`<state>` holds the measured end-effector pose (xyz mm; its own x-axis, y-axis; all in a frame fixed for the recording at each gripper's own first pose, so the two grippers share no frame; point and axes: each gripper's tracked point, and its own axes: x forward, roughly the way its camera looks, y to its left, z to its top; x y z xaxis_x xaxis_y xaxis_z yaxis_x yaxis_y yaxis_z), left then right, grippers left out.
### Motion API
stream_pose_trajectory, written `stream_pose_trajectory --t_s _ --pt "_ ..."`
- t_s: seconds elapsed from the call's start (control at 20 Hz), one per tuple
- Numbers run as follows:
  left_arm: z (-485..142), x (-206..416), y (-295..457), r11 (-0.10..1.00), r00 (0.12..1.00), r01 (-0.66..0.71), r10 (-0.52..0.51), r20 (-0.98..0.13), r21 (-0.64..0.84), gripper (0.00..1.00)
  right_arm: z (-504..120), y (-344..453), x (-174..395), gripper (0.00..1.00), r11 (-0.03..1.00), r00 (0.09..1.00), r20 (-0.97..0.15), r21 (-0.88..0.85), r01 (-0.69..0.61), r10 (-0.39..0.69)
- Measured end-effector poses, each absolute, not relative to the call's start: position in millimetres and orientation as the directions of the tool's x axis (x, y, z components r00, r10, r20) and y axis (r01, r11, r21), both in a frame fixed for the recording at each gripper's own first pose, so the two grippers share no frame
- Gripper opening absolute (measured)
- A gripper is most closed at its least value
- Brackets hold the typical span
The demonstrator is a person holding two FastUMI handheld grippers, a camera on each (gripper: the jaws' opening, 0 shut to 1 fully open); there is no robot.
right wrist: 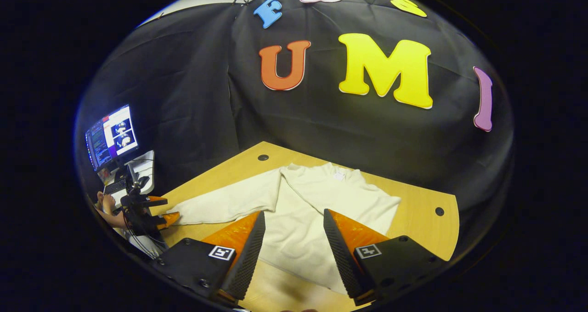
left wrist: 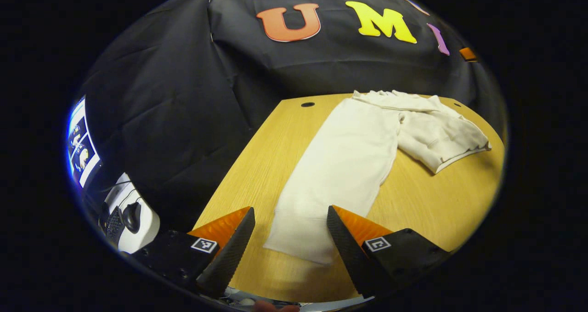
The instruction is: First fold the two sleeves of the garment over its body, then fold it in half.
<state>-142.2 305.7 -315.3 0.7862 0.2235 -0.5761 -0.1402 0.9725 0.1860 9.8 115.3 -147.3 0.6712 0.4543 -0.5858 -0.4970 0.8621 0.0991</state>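
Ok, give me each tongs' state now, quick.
Left tongs: open, holding nothing, poised at the cuff of the sweater's stretched-out sleeve.
Right tongs: open, holding nothing, over the sweater's body.

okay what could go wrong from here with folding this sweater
The left gripper hangs open over the cuff of the outstretched sleeve; pinching only the top layer could let the sleeve slip or bunch during the fold. In the right gripper view, the garment lies close to the table edge, so a pull might drag it off.
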Motion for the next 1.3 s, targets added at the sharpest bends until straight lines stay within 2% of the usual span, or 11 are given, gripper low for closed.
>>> stream_pose_trajectory --t_s 0.4,0.45,0.5,0.55,0.6,0.7,0.8,0.85,0.9,1.05,1.3 --pt "-328 -148 289 0.99 0.784 -0.131 0.14 -0.605 0.058 0.99 -139 132 -4 0.78 0.837 0.661 -0.58 0.068 -0.542 0.476" --pt "-327 -148 286 0.99 0.791 -0.135 0.136 -0.597 0.047 0.94 -138 132 -6 0.78 0.836 0.661 -0.578 0.07 -0.544 0.479" --pt "-327 -148 283 0.99 0.794 -0.132 0.137 -0.592 0.052 0.67 -138 133 -8 0.8 0.834 0.66 -0.578 0.068 -0.547 0.48" --pt "-329 -147 281 0.99 0.792 -0.129 0.137 -0.594 0.056 0.63 -139 131 -11 0.8 0.834 0.659 -0.582 0.06 -0.549 0.476" --pt "-329 -147 280 0.99 0.787 -0.132 0.139 -0.601 0.055 0.53 -140 130 -13 0.8 0.834 0.658 -0.585 0.059 -0.548 0.474" --pt "-329 -145 277 0.99 0.776 -0.139 0.126 -0.619 0.027 0.46 -143 124 -14 0.79 0.842 0.658 -0.591 0.07 -0.534 0.467" --pt "-325 -142 276 0.987 0.773 -0.16 0.124 -0.622 -0.002 0.21 -146 118 -14 0.78 0.857 0.659 -0.596 0.099 -0.506 0.458" --pt "-324 -141 277 0.985 0.767 -0.173 0.124 -0.63 -0.017 0.18 -148 115 -15 0.8 0.863 0.66 -0.598 0.113 -0.492 0.454" --pt "-322 -140 276 0.981 0.76 -0.185 0.109 -0.641 -0.051 0.07 -149 111 -15 0.79 0.869 0.662 -0.599 0.123 -0.48 0.45" --pt "-310 -134 255 0.963 0.754 -0.184 0.012 -0.656 -0.195 0.04 -149 103 -17 0.8 0.875 0.672 -0.593 0.127 -0.467 0.445" --pt "-274 -114 244 0.966 0.775 -0.153 -0.013 -0.632 -0.207 0.04 -142 90 -12 0.8 0.877 0.682 -0.575 0.146 -0.458 0.452"
